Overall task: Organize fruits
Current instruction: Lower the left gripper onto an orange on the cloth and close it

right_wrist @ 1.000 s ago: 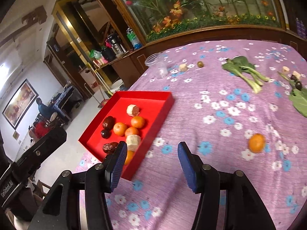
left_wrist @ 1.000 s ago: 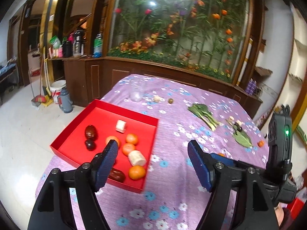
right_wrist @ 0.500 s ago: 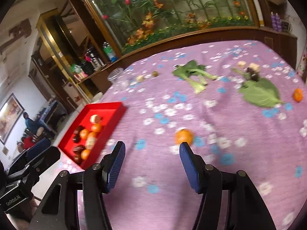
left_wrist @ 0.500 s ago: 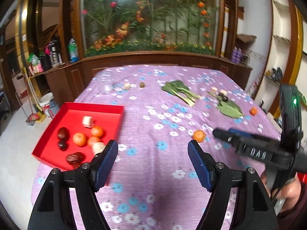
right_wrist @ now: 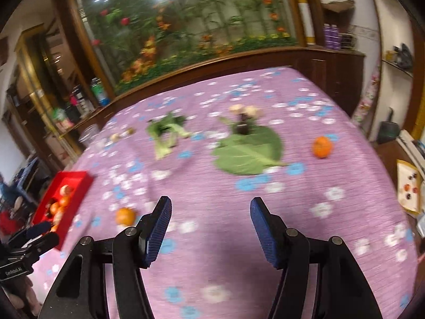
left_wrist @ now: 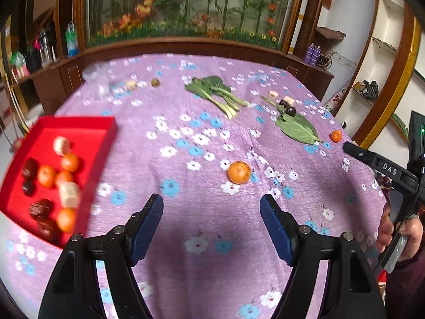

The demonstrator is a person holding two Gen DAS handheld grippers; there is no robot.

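Note:
A red tray at the table's left holds several oranges, dark fruits and pale pieces; it also shows in the right wrist view. A loose orange lies on the purple flowered cloth just ahead of my open, empty left gripper; it shows in the right wrist view too. A second orange lies near the right edge. My right gripper is open and empty, pointing toward a big green leaf with dark fruits.
Bok choy lies mid-table. A clear glass, a pale piece and a small brown fruit sit at the far left. A wooden cabinet with a plant display stands behind. Shelves are at the right.
Both grippers have swung right, away from the tray, toward the table's middle and right side. Both stay open and empty.

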